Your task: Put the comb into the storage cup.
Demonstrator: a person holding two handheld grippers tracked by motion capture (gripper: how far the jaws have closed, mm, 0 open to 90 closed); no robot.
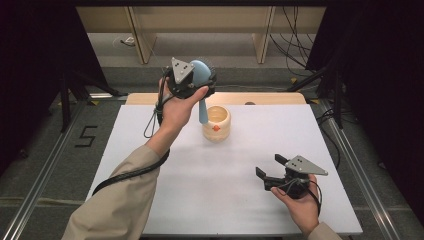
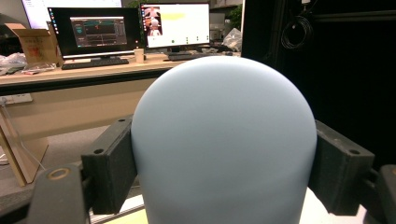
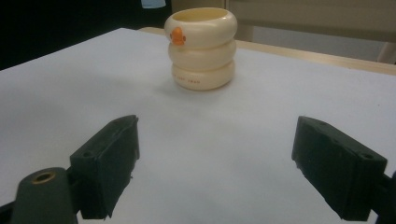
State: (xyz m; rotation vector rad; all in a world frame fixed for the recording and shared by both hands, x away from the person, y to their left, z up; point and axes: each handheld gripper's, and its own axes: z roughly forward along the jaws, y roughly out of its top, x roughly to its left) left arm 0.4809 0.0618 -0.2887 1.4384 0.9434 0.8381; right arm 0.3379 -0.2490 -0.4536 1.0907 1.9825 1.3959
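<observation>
My left gripper (image 1: 201,75) is raised above the far middle of the table, shut on the rounded head of a light blue utensil (image 1: 201,70). Its handle (image 1: 203,112) hangs down to just left of a cream cup (image 1: 216,125). In the left gripper view the blue head (image 2: 224,140) sits pressed between both pads (image 2: 109,172). The cup (image 3: 201,49) looks like three stacked rings with an orange mark, and it stands upright on the white table. The handle's tip (image 3: 153,3) hovers above and left of the cup's rim. My right gripper (image 1: 270,166) (image 3: 215,158) rests low at the near right, open, with nothing between its jaws.
The white tabletop (image 1: 215,190) has a wooden strip (image 1: 150,98) along its far edge. Metal rails and cables run on the floor at both sides. A desk with monitors (image 2: 130,28) stands beyond the table in the left gripper view.
</observation>
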